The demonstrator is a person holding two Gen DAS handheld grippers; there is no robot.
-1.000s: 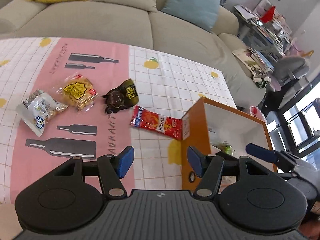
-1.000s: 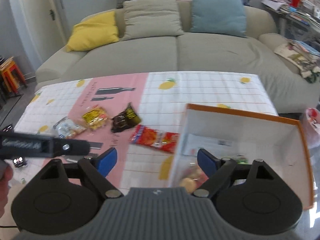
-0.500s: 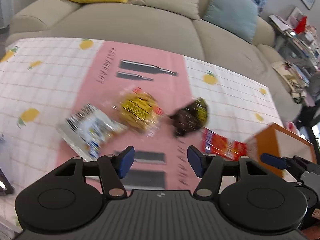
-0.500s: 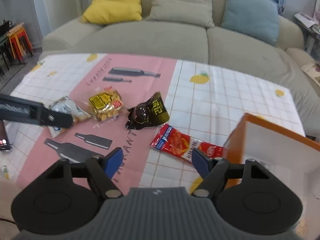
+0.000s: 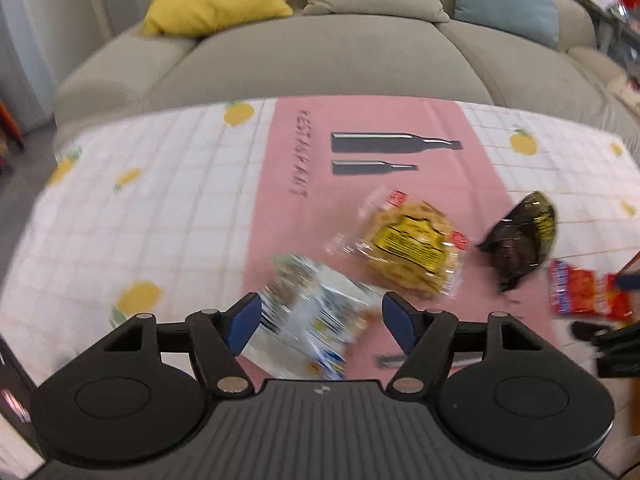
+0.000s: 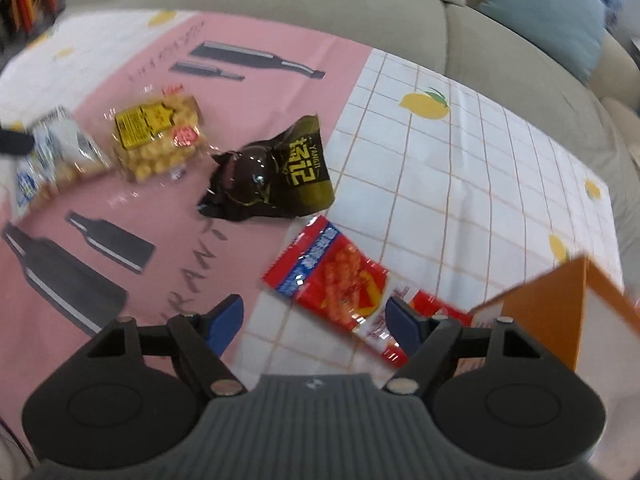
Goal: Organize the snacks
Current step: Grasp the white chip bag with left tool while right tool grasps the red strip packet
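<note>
Several snack packets lie on the pink and white tablecloth (image 5: 168, 208). My left gripper (image 5: 322, 322) hovers over the white-and-blue packet (image 5: 316, 312). Its jaws are opening and the packet shows between the fingertips, untouched and blurred. Beyond it sit the yellow packet (image 5: 412, 248), the dark packet (image 5: 520, 240) and the red packet (image 5: 588, 296). My right gripper (image 6: 314, 322) hangs above the red packet (image 6: 332, 276), jaws opening, pads clear of it. In that view the dark packet (image 6: 272, 176), the yellow packet (image 6: 156, 140) and the white-and-blue packet (image 6: 48, 160) lie further left.
An orange-sided box (image 6: 560, 304) stands at the table's right end, close to the right fingertip. A beige sofa (image 5: 320, 52) with yellow, beige and blue cushions runs along the far edge. The right gripper's body (image 5: 616, 348) shows at the left wrist view's right edge.
Both grippers have swung left, away from the orange box, and dropped toward the table. The left jaws have spread wider and now frame the white-and-blue packet; the right gripper now sits over the red packet.
</note>
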